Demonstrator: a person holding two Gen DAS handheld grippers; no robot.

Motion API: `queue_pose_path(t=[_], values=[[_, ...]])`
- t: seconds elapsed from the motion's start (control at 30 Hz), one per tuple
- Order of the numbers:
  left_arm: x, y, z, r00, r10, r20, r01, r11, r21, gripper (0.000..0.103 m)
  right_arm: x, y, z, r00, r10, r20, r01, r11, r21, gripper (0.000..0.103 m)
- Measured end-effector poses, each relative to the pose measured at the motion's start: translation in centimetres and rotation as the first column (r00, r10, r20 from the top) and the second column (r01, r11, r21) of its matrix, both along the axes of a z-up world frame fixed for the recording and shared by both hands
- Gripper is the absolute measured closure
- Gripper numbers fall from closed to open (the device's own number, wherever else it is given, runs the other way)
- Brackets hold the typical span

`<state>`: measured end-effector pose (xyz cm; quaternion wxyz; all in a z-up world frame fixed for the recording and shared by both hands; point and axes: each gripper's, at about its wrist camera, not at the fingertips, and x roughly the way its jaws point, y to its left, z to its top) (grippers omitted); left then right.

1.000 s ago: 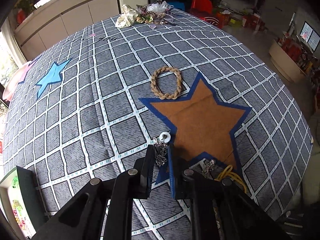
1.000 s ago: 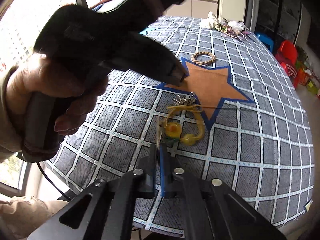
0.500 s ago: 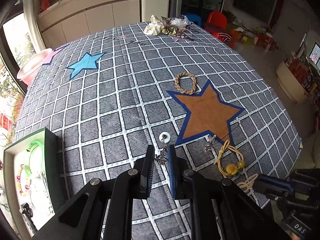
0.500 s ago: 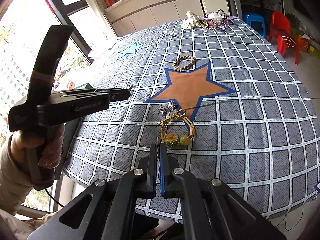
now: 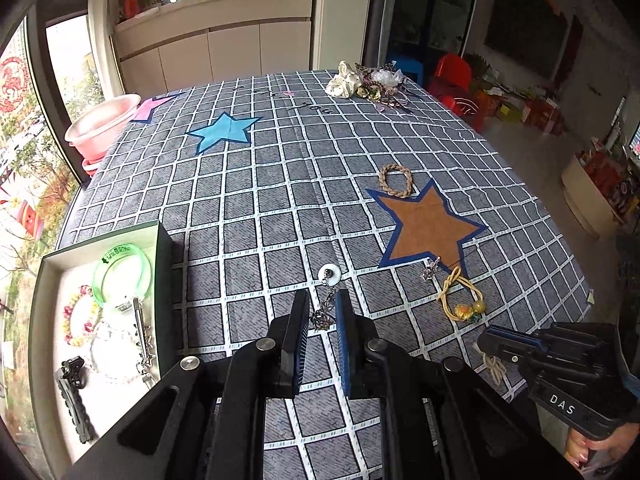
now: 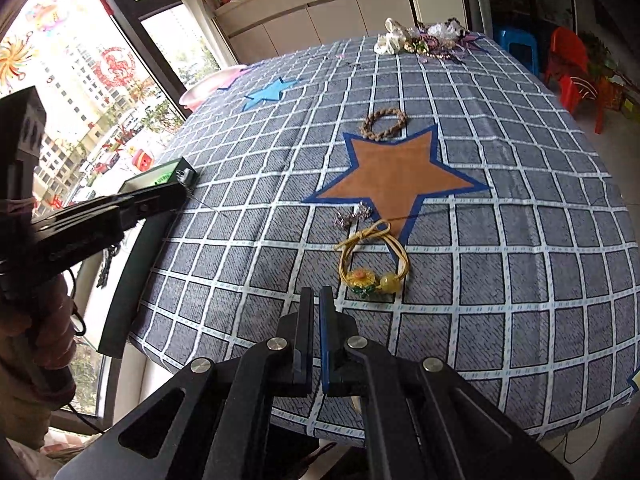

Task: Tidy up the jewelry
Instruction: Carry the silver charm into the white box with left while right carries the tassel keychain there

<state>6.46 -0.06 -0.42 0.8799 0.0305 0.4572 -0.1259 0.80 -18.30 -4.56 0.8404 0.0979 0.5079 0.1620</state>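
Note:
My left gripper (image 5: 322,304) is shut on a silver chain necklace (image 5: 325,312) with a white ring pendant (image 5: 330,271), held above the checked tablecloth. An open jewelry box (image 5: 40,320) at lower left holds a green bangle (image 5: 122,272), bead bracelets and clips. A yellow cord bracelet with a flower (image 5: 462,300) (image 6: 374,264), a small silver piece (image 6: 354,214) and a braided ring (image 5: 395,181) (image 6: 384,122) lie by the brown star (image 6: 394,176). My right gripper (image 6: 316,300) is shut and empty, just short of the yellow bracelet. It also shows in the left wrist view (image 5: 486,340) over a cream cord (image 5: 496,368).
A pile of hair ornaments (image 5: 368,84) lies at the table's far edge. A pink basin (image 5: 102,124) sits at the far left corner. A blue star (image 5: 224,132) marks the cloth. The table's near edge is close below both grippers.
My left gripper has pulled back and lifted with the necklace, bringing the jewelry box into view at left. My right gripper has stayed shut near the yellow bracelet.

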Motion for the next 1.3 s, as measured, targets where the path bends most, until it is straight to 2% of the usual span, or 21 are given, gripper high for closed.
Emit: queue_pose_path(t=[0.13, 0.23, 0.27, 0.3, 0.37, 0.83, 0.97, 1.03, 1.1, 1.13, 1.17, 1.3], values=[[-0.4, 0.2, -0.3, 1.000, 0.001, -0.007, -0.001, 1.000, 0.002, 0.082, -0.3, -0.1, -1.0, 1.000, 0.000, -0.031, -0.001, 0.999, -0.034, 0.100], [-0.6, 0.3, -0.5, 1.000, 0.003, -0.008, -0.003, 1.000, 0.002, 0.082, -0.4, -0.5, -1.1, 0.999, -0.010, -0.035, 0.008, 0.999, -0.048, 0.094], [-0.7, 0.3, -0.5, 1.000, 0.004, -0.008, -0.004, 1.000, 0.001, 0.082, -0.4, -0.6, -1.2, 0.999, -0.015, -0.037, 0.013, 0.999, -0.048, 0.081], [-0.9, 0.4, -0.5, 1.000, 0.006, -0.009, -0.006, 1.000, 0.001, 0.082, -0.4, -0.8, -1.2, 0.999, -0.021, -0.038, 0.019, 0.999, -0.048, 0.061], [-1.0, 0.6, -0.6, 1.000, 0.009, -0.009, -0.009, 1.000, 0.002, 0.082, -0.6, -1.1, -1.0, 0.999, -0.030, -0.023, 0.029, 0.998, -0.049, 0.044], [-1.4, 0.6, -1.1, 1.000, 0.012, -0.022, -0.012, 1.000, -0.009, 0.082, -1.6, -0.5, -1.7, 0.999, 0.041, -0.009, -0.042, 0.993, -0.110, 0.044], [-1.5, 0.6, -1.2, 1.000, 0.012, -0.025, -0.012, 1.000, -0.013, 0.082, -1.4, 0.8, -2.0, 0.998, 0.066, -0.008, -0.066, 0.983, -0.174, 0.045], [-1.6, 0.6, -1.3, 1.000, 0.012, -0.025, -0.012, 1.000, -0.012, 0.082, -1.3, 1.5, -2.0, 0.998, 0.067, -0.004, -0.066, 0.969, -0.237, 0.051], [-1.7, 0.7, -1.2, 1.000, 0.011, -0.022, -0.012, 1.000, -0.010, 0.082, -1.4, 1.8, -2.0, 0.998, 0.060, 0.005, -0.056, 0.958, -0.283, 0.075], [-1.8, 0.7, -1.2, 1.000, 0.011, -0.021, -0.012, 1.000, -0.011, 0.082, -1.4, 1.8, -2.0, 0.998, 0.057, 0.007, -0.053, 0.956, -0.288, 0.080], [-1.8, 0.7, -1.2, 1.000, 0.012, -0.020, -0.013, 1.000, -0.014, 0.082, -1.4, 1.7, -1.9, 0.999, 0.053, 0.006, -0.049, 0.959, -0.281, 0.083], [-2.3, 1.1, -0.7, 1.000, 0.018, 0.000, -0.018, 1.000, -0.026, 0.082, -1.5, 1.2, -1.6, 0.999, 0.036, 0.014, -0.031, 0.970, -0.242, 0.083]])
